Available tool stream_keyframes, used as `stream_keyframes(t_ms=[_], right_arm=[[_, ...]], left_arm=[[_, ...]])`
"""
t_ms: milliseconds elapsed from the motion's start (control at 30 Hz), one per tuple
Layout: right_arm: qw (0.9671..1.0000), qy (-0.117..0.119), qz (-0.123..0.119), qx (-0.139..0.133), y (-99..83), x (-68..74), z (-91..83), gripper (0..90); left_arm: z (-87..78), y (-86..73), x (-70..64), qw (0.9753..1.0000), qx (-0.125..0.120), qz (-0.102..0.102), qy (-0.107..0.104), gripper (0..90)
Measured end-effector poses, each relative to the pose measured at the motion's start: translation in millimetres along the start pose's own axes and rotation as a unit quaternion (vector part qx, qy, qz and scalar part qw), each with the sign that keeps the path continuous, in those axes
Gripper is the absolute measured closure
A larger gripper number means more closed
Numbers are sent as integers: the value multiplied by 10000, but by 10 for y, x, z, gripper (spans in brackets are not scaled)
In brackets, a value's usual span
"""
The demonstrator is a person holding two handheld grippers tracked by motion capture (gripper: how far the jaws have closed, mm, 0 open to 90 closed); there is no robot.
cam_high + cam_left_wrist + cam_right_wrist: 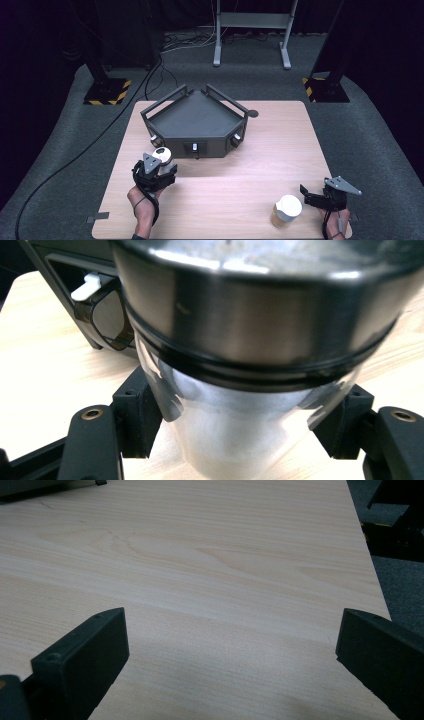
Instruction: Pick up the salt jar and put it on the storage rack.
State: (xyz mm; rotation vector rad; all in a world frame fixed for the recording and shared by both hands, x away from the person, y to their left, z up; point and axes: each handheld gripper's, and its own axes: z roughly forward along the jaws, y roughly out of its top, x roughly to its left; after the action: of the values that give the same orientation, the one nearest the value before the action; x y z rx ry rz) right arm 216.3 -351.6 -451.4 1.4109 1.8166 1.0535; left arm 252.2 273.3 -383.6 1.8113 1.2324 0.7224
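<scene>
Left gripper (159,170) has the steel tumbler (240,370) clamped just short of the grey tray (195,117), paper cup (287,211) untouched, right gripper (314,196) spread wide, empty.

High view: table (215,195) lit from above, evenly bright; floor and background fall off to near black, far corners lost. Picture soft, low detail. Tray (195,120) throws a short shadow toward the table's near edge. White lid of the paper cup (286,211) near the near right corner is close to blown out.

Left gripper view: steel cup (240,340) very close, blurred, with glare streaks along its top band and smeared reflections on the lower wall; jaws sharper than the cup.

Right gripper view: wood grain crisp mid-frame, soft grey shadow across the near part, jaws slightly blurred, far right corner dark.
</scene>
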Motion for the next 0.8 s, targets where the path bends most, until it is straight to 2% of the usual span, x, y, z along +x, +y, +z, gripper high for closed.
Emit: stream_keyframes(t_ms=[800], right_arm=[[10000, 8, 33, -7, -2, -8, 0, 0]], left_arm=[[27, 119, 6, 10000, -25, 34, -43, 317]])
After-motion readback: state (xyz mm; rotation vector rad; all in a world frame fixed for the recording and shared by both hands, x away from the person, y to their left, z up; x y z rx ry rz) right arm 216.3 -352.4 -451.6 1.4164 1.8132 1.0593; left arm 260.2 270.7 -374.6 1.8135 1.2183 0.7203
